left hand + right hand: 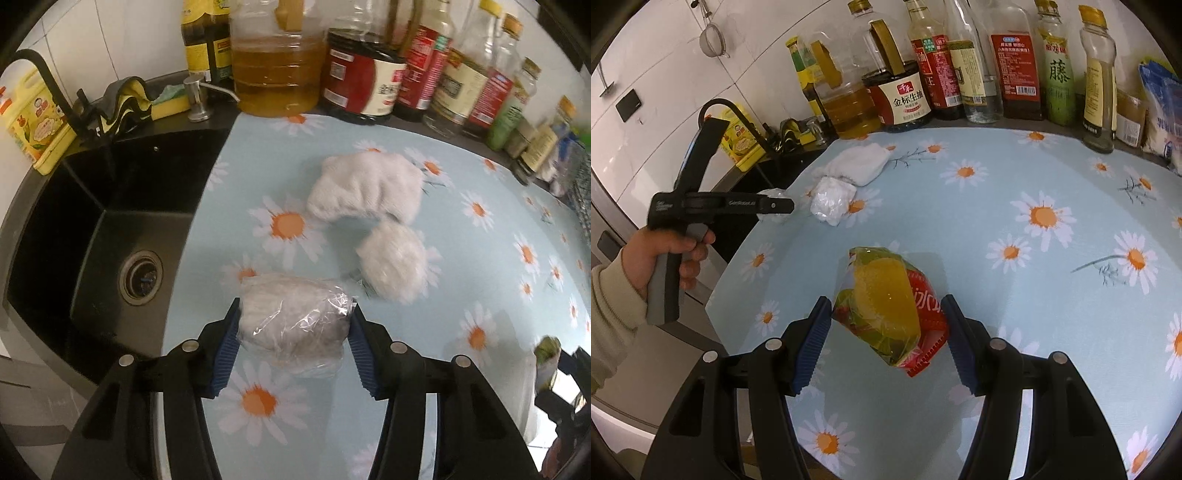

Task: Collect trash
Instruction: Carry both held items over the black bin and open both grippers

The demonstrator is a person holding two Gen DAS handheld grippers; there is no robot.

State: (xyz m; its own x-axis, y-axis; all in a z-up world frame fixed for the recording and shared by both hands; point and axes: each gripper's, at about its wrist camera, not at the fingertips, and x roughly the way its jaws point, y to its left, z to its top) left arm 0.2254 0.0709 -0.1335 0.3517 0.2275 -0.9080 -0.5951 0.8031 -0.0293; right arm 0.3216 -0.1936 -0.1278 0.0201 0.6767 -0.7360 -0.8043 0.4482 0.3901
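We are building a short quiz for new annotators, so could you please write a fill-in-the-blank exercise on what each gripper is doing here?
1. The left gripper has its fingers on either side of a crumpled clear ____ wad.
2. The right gripper brackets a red and ____ snack wrapper.
3. The counter mat is printed with ____.
4. Left of the mat lies a black ____.

Missing words: plastic; yellow; daisies; sink

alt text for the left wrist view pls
The left tool grips a clear plastic-wrapped wad over a daisy-print mat. Two white crumpled wads lie beyond it, a black sink to the left, bottles behind.
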